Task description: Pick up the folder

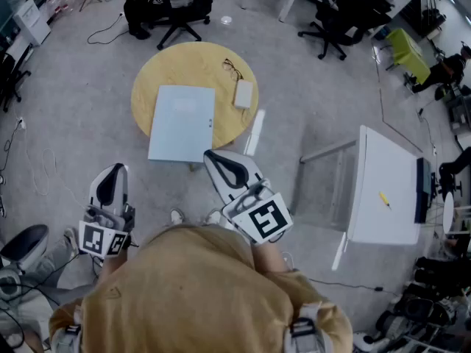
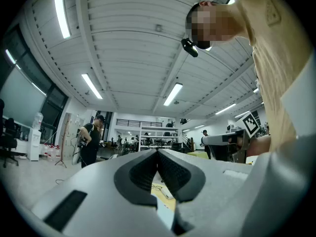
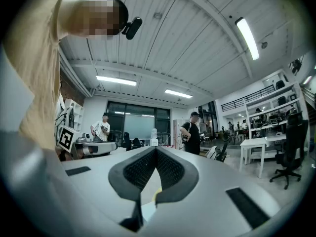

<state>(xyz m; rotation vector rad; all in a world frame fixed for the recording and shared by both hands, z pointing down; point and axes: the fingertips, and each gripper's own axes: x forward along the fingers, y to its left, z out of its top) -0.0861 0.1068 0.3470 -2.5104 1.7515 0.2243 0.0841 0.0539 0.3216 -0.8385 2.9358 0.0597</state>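
The pale blue folder (image 1: 182, 122) lies flat on a round wooden table (image 1: 169, 65), its near edge hanging over the table's front rim. My right gripper (image 1: 209, 155) is shut and empty, held level, with its tip just in front of the folder's near right corner. My left gripper (image 1: 115, 170) is also shut and empty; it hangs lower left, well short of the table. In the left gripper view the jaws (image 2: 158, 152) meet at the tip, with a slice of the yellow table showing through the gap below. The right gripper view shows its jaws (image 3: 156, 149) closed too.
Glasses (image 1: 232, 68) and a small white box (image 1: 243, 93) lie on the table's right side. A white desk (image 1: 383, 186) with a yellow pen (image 1: 384, 197) stands to the right. Office chairs (image 1: 173, 6) stand behind the table, cables run over the floor at left, and people stand far off.
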